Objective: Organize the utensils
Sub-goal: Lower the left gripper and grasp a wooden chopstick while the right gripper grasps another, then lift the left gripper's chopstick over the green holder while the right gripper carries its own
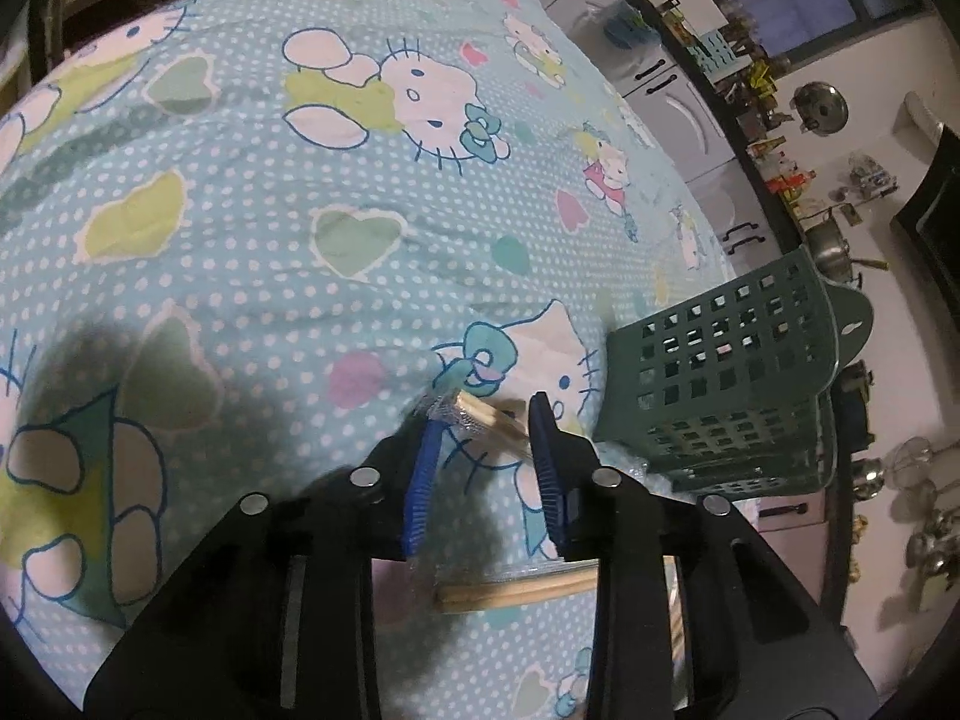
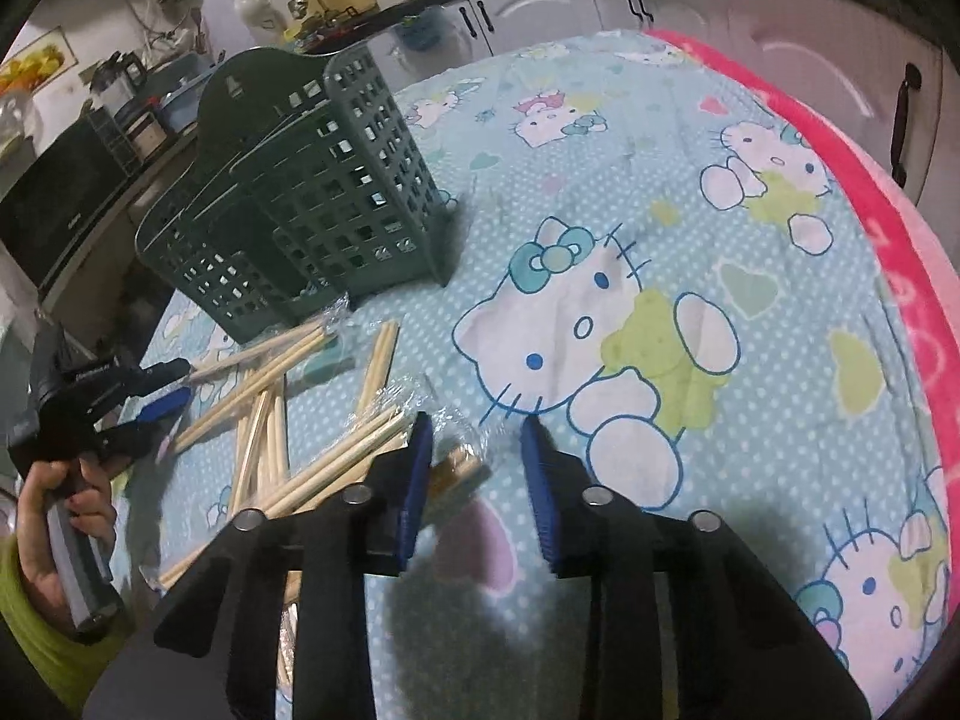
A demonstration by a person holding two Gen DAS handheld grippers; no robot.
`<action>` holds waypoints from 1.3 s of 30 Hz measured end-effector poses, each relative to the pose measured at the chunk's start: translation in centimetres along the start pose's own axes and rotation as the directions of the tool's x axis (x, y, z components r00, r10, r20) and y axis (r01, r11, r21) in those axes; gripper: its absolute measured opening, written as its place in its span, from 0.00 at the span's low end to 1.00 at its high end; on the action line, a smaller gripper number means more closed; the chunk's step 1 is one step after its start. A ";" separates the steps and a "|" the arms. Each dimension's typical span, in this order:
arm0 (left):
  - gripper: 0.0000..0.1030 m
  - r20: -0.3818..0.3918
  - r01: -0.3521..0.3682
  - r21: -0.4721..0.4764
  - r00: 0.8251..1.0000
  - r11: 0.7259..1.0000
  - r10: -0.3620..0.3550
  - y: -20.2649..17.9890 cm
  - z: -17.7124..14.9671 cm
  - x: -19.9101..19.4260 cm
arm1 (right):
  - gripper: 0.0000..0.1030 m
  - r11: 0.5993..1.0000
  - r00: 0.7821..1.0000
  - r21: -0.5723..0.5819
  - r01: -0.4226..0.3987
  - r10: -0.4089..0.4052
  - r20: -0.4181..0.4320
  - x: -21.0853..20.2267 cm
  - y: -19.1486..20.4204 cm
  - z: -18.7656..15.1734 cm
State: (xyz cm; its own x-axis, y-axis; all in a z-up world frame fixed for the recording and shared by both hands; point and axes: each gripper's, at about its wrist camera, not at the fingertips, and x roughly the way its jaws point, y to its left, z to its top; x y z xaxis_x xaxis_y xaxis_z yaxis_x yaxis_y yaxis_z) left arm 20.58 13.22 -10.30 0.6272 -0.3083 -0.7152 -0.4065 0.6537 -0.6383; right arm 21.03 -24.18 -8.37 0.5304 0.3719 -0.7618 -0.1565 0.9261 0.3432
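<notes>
While one green basket (image 2: 312, 192) stands by, both claws (image 1: 483, 462) (image 2: 474, 468) gape over wrapped chopsticks (image 2: 336, 456), gripping nothing.

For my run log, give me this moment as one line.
left gripper: straddles wrapped chopsticks, grip unclear | right gripper: open over another bundle | green holder: upright nearby
</notes>
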 end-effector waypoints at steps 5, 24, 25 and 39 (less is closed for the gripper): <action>0.21 0.009 -0.002 0.003 1.000 1.000 0.002 -0.1 0.1 0.1 | 0.06 1.000 1.000 -0.012 -0.015 0.015 0.009 -0.3 -0.1 0.1; 0.04 0.063 0.149 0.123 0.985 0.981 -0.158 -2.6 -1.3 -4.7 | 0.04 0.989 0.987 -0.150 -0.010 0.034 0.157 -5.6 4.5 0.9; 0.04 0.071 0.156 0.146 0.983 0.977 -0.168 -3.1 -1.5 -5.3 | 0.04 0.987 0.985 -0.160 -0.015 0.041 0.165 -6.0 4.9 0.9; 0.02 0.141 0.185 0.430 0.953 0.883 -0.268 -10.5 -4.1 -10.6 | 0.04 0.951 0.957 -0.284 -0.123 0.190 0.221 -11.1 9.9 1.7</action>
State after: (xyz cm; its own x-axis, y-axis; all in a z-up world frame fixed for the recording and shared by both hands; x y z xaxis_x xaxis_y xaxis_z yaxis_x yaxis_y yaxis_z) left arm 15.47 6.76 2.78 0.8001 -0.3720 -0.4705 0.0428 0.8179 -0.5738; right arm 14.99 -19.22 4.44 0.6617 0.5175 -0.5425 -0.4504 0.8529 0.2642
